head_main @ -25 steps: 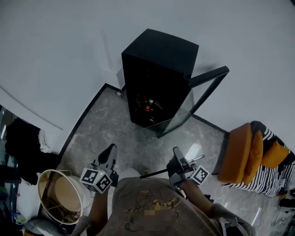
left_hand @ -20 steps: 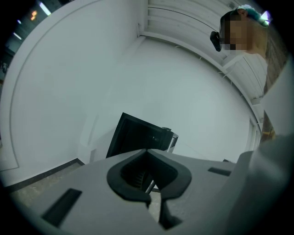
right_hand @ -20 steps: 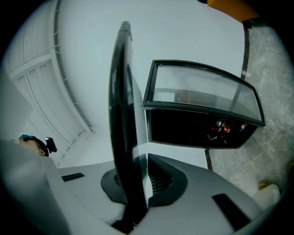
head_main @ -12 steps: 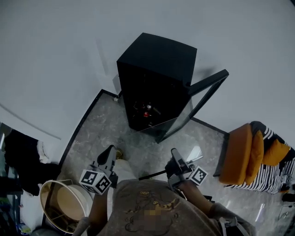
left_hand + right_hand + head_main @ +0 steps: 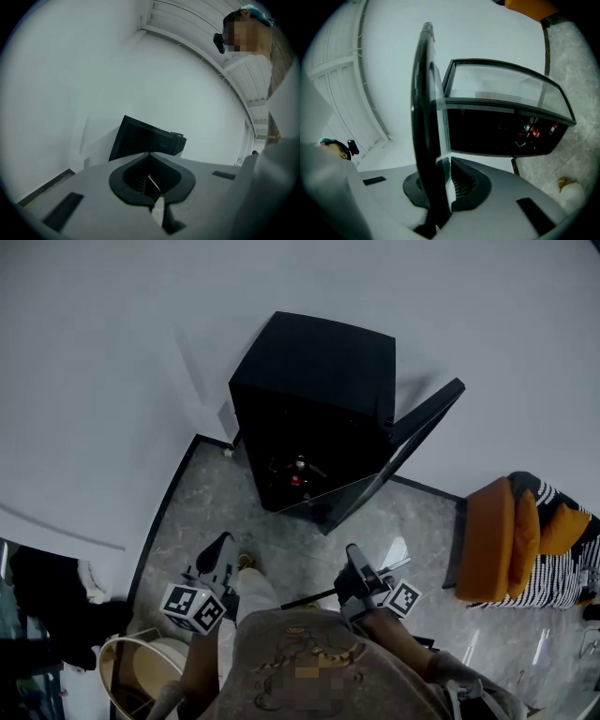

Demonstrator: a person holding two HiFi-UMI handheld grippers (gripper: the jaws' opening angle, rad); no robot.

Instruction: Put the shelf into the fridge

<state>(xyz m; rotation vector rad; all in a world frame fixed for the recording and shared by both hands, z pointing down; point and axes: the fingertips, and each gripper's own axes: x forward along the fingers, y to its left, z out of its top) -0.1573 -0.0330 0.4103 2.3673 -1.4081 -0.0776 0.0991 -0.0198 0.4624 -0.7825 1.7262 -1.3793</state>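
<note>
The right tongs (image 5: pixel 440 185) pinch the glass shelf (image 5: pixel 423 112) by its dark rim and hold it edge-up above the marble floor (image 5: pixel 281 531), well apart from the black fridge (image 5: pixel 314 381). The fridge's glass door (image 5: pixel 412 442) stands open, with bottles (image 5: pixel 298 470) low inside. The left tongs (image 5: pixel 151 180) are pressed together, gripping nothing.

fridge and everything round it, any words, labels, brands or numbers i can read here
No text can be read in any view.
bottles inside the fridge: red labels, too small to read.
shirt: a printed drawing, too blurred to read.
marker cubes: black and white square patterns, not words or numbers.
</note>
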